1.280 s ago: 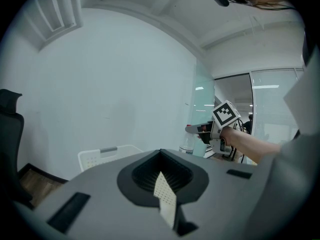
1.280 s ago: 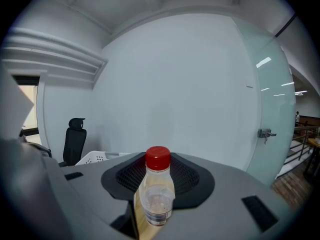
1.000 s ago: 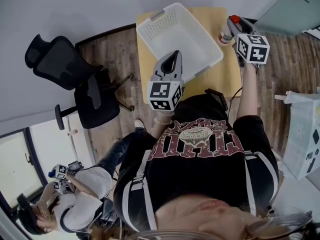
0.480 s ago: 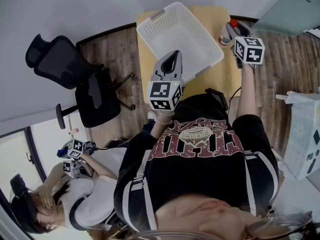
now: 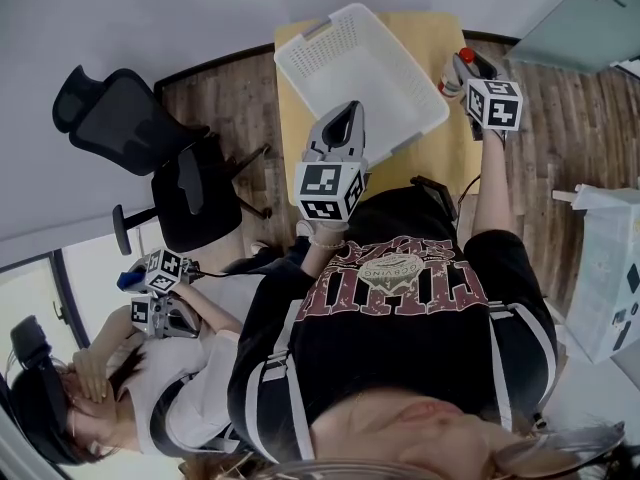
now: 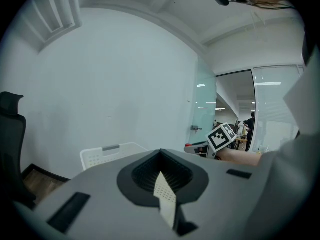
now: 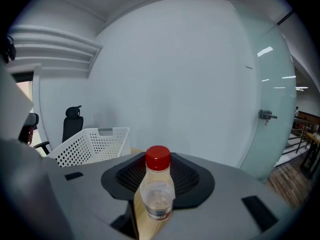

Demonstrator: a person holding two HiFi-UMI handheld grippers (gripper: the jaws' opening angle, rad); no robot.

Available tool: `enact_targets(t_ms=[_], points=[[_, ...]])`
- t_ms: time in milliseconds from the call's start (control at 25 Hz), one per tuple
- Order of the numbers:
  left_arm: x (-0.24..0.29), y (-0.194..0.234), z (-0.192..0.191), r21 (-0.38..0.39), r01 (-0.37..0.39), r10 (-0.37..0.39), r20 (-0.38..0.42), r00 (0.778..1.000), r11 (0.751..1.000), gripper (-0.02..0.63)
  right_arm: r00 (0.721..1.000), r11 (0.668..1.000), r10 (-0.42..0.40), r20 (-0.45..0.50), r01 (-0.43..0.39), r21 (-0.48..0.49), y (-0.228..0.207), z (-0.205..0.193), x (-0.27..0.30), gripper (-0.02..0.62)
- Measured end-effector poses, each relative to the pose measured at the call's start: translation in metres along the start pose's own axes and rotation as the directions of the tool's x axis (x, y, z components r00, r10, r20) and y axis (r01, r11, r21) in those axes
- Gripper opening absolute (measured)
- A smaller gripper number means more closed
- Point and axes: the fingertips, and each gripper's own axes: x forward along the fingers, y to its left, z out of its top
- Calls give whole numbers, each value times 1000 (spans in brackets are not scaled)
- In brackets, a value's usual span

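Inside the right hand-held gripper (image 7: 146, 226) stands a red-capped bottle (image 7: 157, 193).

White basket (image 5: 355, 73), black office chair (image 5: 130, 128), wooden table (image 5: 448, 163)

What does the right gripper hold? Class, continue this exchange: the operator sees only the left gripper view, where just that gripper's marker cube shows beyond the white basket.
Observer: The right gripper is shut on a clear bottle with a red cap, upright between its jaws.
Operator: Is the bottle over the basket?
Observer: No. In the head view it hangs beside the white basket, off its right side, above the wooden table.
Operator: Is anyone else nearby?
Observer: Yes. The head view shows another person at lower left, holding grippers with marker cubes.
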Motion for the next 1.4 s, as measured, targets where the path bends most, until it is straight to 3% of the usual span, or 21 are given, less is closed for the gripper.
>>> enact_targets(t_ms=[720,1400], points=[[0,7,-2,-4,-24,24,-1,1000,1000,46,999,1000,-12,-52,13,15,-3,-44,19,160],[-4,10,-2,-8,-35,35,4,999,999,46,998,1000,-25,-49,26,11,-1,-57,15,160]])
